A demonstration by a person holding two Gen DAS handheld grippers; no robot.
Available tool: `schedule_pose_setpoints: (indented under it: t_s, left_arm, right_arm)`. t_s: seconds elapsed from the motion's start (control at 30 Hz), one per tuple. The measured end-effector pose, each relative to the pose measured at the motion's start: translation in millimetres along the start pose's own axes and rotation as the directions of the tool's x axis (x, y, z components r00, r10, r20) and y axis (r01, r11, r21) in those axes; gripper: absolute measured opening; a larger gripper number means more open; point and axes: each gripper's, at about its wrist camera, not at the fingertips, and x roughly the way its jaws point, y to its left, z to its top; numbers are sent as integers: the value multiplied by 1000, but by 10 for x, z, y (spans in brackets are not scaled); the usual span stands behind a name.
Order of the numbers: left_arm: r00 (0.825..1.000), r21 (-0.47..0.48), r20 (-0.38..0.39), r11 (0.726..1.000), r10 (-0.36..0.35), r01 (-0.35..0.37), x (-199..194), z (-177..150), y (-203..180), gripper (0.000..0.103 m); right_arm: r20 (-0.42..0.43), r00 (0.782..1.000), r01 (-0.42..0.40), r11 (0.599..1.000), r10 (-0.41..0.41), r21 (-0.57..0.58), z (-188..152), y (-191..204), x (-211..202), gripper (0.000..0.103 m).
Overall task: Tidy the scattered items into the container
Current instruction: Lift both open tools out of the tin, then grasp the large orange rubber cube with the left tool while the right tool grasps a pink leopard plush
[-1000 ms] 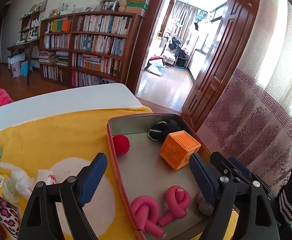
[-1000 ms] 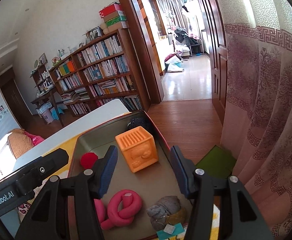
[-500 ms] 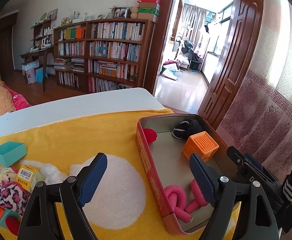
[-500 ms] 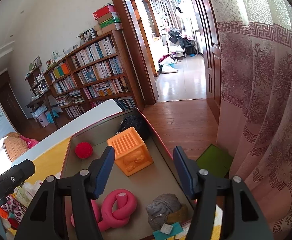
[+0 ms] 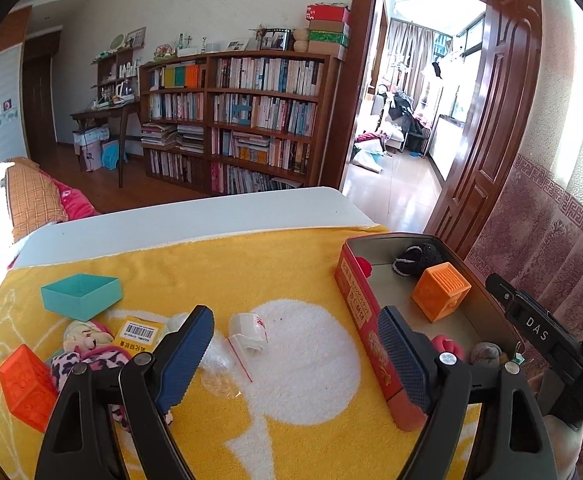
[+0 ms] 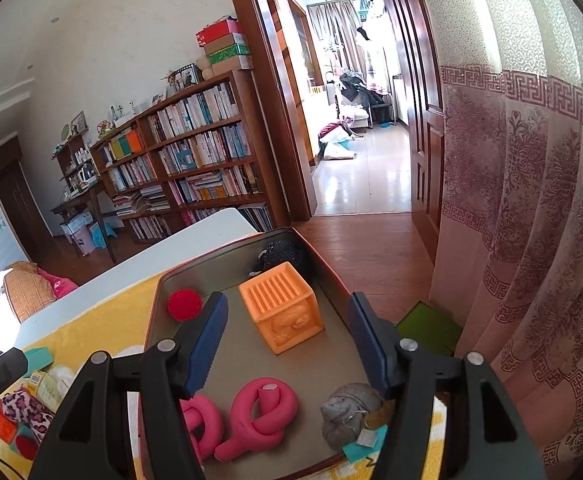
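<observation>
A red metal tin point(image 5: 365, 312) stands at the right of the yellow towel; its rim shows in the right wrist view point(image 6: 151, 320). It holds an orange cube point(image 6: 281, 312), a red ball point(image 6: 184, 305), a black knitted item point(image 6: 281, 254), pink knotted curlers point(image 6: 257, 416) and a grey pouch point(image 6: 349, 412). My left gripper point(image 5: 295, 356) is open and empty above the towel, near a small white bag point(image 5: 247, 330). Scattered at left are a teal box point(image 5: 81, 295), a red-orange cube point(image 5: 25, 384), a yellow carton point(image 5: 139, 332) and a leopard plush point(image 5: 87, 354). My right gripper point(image 6: 287, 344) is open and empty over the tin.
The white table point(image 5: 171, 220) ends just beyond the towel. A patterned curtain point(image 6: 531, 240) hangs close on the right, with wooden floor point(image 6: 371, 248) below. A bookcase point(image 5: 231, 120) stands behind the table.
My left gripper has swung left from over the tin to over the towel, bringing the scattered items into view. My right gripper has stayed over the tin, shifting slightly.
</observation>
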Motion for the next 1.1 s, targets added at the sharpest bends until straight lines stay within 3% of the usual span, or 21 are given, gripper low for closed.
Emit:
schedule_pose_setpoints:
  t_s: [0.23, 0.43, 0.63, 0.8, 0.93, 1.1]
  left_arm:
    - [999, -26, 19, 999, 34, -33, -293, -60, 399, 86]
    - [995, -139, 24, 986, 98, -93, -530, -208, 1055, 86]
    - [979, -287, 3, 938, 204, -195, -678, -461, 1878, 86]
    - [972, -407, -21, 886, 232, -220, -725, -673, 2422, 86]
    - [974, -467, -35, 857, 226, -216, -724, -783, 2648, 86]
    - [973, -482, -53, 848, 223, -220, -659, -774, 2718, 86]
  right_arm:
    - [-9, 995, -104, 993, 104, -58, -11, 506, -197, 76]
    - [-70, 974, -222, 966, 214, -129, -179, 1081, -249, 79]
    - [-197, 933, -334, 929, 302, -157, -471, 1614, -133, 79]
    - [-260, 906, -389, 899, 334, -202, -693, 1975, -91, 79]
    - [-303, 883, -430, 878, 360, -211, -818, 2190, -68, 79]
    - [-341, 855, -478, 850, 391, -223, -936, 2453, -47, 79]
